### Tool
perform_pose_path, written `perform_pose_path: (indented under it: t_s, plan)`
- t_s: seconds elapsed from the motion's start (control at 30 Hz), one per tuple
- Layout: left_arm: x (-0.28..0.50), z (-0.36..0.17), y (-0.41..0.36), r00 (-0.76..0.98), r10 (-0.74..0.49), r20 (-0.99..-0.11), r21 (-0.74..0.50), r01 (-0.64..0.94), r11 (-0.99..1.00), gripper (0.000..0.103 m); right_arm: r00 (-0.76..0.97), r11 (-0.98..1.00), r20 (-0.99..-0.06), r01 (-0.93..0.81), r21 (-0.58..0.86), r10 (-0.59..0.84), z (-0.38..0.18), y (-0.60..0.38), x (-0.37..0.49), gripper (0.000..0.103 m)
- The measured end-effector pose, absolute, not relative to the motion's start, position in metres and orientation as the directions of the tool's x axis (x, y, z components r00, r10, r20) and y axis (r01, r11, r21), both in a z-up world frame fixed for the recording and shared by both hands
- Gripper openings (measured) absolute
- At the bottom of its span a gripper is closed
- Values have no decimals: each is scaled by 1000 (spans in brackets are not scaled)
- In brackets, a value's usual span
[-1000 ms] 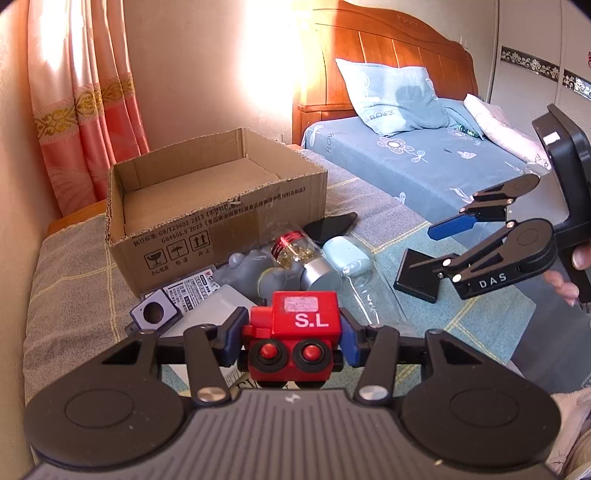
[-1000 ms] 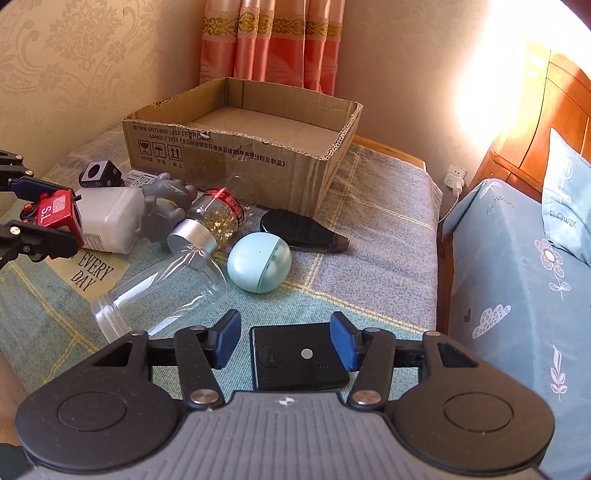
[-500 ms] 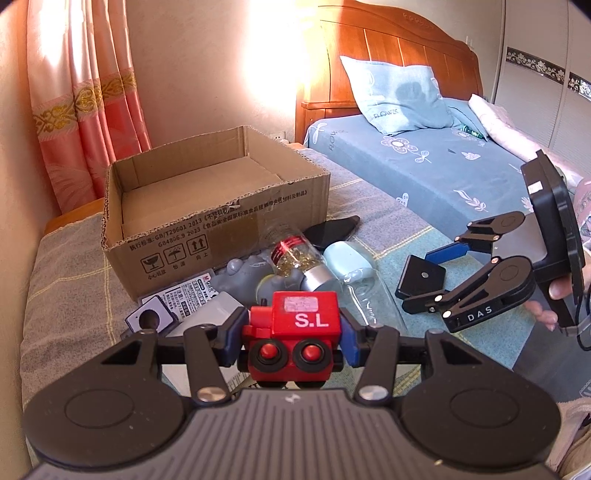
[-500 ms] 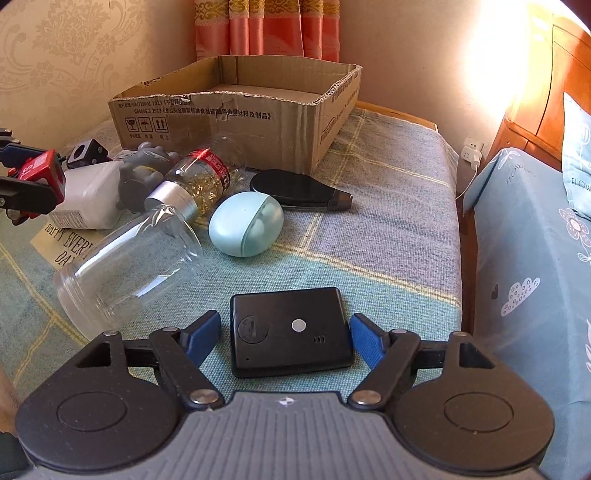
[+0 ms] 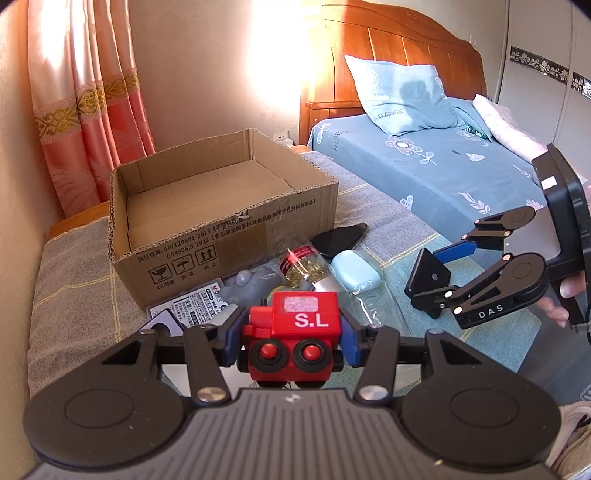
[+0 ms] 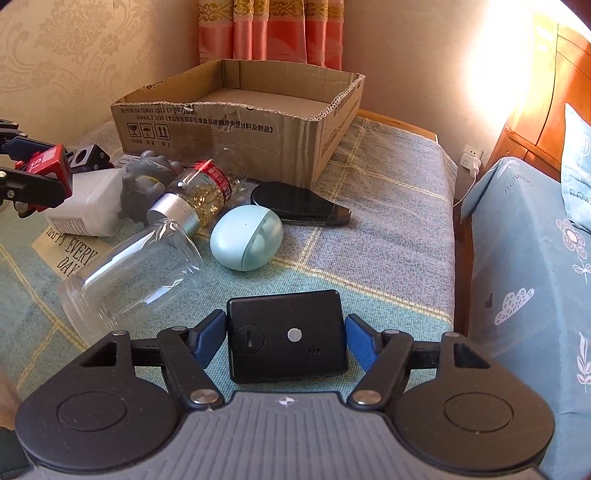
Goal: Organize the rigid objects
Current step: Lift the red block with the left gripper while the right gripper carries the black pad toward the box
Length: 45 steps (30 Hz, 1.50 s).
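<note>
Right wrist view: right gripper (image 6: 286, 338) is closing around the black device (image 6: 286, 336); an off-centre pinch could twist it toward the jar (image 6: 133, 273) at 10 o'clock. Left gripper (image 5: 291, 338) clamps the red toy (image 5: 293, 332).

A pink curtain (image 6: 271, 31) with a gold band hangs in the corner behind the table. A wooden headboard (image 5: 402, 55) backs a bed (image 5: 424, 173) in blue flowered sheet, a blue pillow (image 5: 400, 96) leaning on it. A white plug (image 6: 470, 159), perhaps a charger, sits in the wall socket.
</note>
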<state>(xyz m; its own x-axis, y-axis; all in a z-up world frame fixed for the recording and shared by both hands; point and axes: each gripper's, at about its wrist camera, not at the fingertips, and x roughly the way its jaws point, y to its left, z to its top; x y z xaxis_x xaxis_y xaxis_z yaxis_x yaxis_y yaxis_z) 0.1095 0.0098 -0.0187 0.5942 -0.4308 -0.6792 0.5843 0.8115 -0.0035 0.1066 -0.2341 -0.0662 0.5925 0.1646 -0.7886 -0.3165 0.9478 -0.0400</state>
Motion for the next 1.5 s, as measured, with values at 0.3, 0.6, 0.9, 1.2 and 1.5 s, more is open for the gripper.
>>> perform_pose_path:
  t_s: [0.3,0.6,0.9,1.2,1.5]
  plan:
    - [135,2,8,644,-432,-632,30,577,816,50,605,928,-774,-368,-64,187,-35,-228,124,53]
    - [144,3,7,642,-440,-628,29,584,812,50,568,935,-804,-353,-44,176,-47,-228,132,68]
    - [149,-3,17,633,-439,-638,13,578,816,50,543,968,-823,-250,31,166,-66,-230,135,84]
    - [153,-5,19,626,-447,-639,2,583,813,50,552,965,-820,-261,0,149,-80,-215,138,84]
    - [156,-5,20,625,-440,-645,8,581,814,50,560,956,-814,-294,-22,153,-75,-211,135,74]
